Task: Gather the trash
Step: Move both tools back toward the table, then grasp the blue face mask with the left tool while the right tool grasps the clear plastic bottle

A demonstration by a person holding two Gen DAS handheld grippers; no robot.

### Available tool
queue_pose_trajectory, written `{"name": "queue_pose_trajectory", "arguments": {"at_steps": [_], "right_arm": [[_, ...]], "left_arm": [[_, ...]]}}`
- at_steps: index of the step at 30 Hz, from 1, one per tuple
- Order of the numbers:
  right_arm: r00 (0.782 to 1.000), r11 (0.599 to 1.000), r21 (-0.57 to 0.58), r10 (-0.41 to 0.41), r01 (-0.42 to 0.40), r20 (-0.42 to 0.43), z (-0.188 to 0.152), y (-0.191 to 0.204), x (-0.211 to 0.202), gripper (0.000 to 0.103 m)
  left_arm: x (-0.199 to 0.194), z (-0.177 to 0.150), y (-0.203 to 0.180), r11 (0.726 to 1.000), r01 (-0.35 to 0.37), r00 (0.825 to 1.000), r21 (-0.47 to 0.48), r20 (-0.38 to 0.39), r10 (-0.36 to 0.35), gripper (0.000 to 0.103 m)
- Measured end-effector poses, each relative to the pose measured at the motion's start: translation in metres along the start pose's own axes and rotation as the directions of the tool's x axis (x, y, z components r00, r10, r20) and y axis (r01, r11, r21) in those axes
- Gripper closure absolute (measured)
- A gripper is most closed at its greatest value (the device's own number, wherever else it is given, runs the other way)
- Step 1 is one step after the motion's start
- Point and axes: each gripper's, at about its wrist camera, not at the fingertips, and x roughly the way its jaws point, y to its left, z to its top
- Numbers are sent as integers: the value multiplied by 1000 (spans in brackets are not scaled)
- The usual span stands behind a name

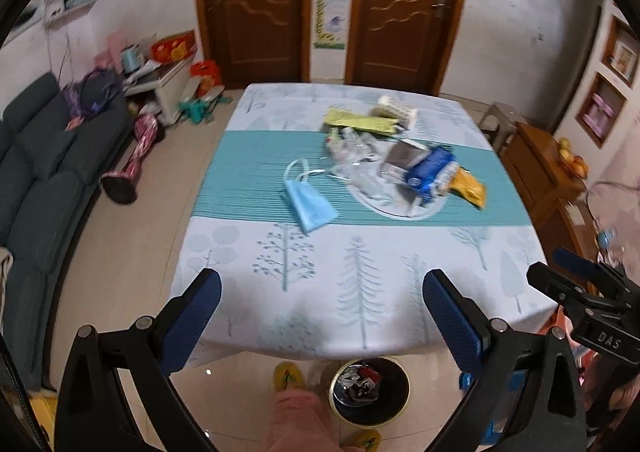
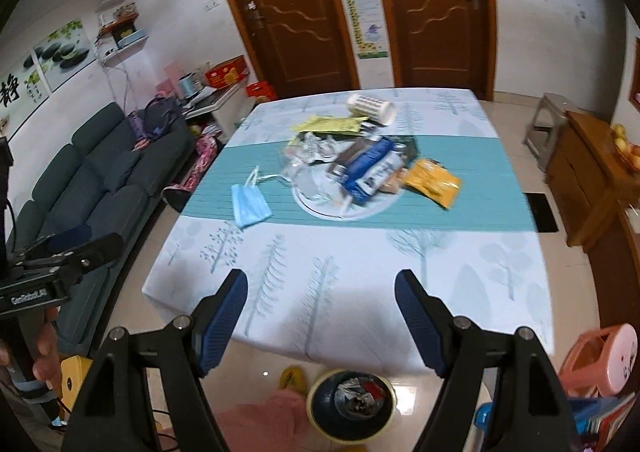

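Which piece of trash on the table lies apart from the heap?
The blue face mask. It lies alone on the teal stripe, left of the heap and nearest the table's front edge, while the yellow packet and the other wrappers are bunched together.

Soft, even indoor light, both my views a bit smeared.

My fisheye lenses bow the doors [image 2: 304, 11] and blacken the corners; the trash pile [image 1: 400, 159] and the tablecloth's [image 2: 360, 252] right edge look motion-blurred. A small glare spot shines on the floor tiles [image 1: 208, 372]; shadows stay faint.
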Motion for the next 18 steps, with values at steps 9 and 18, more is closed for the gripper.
{"name": "queue_pose_trajectory", "arguments": {"at_steps": [9, 18], "right_arm": [[997, 999, -25, 24, -26, -75, 61, 30, 83, 27], [983, 999, 23, 31, -27, -182, 118, 35, 196, 27]], "left_arm": [[106, 49, 41, 996, 73, 984, -55, -158, -80, 11], [217, 72, 53, 986, 122, 930, -113, -333, -154, 22]]}}
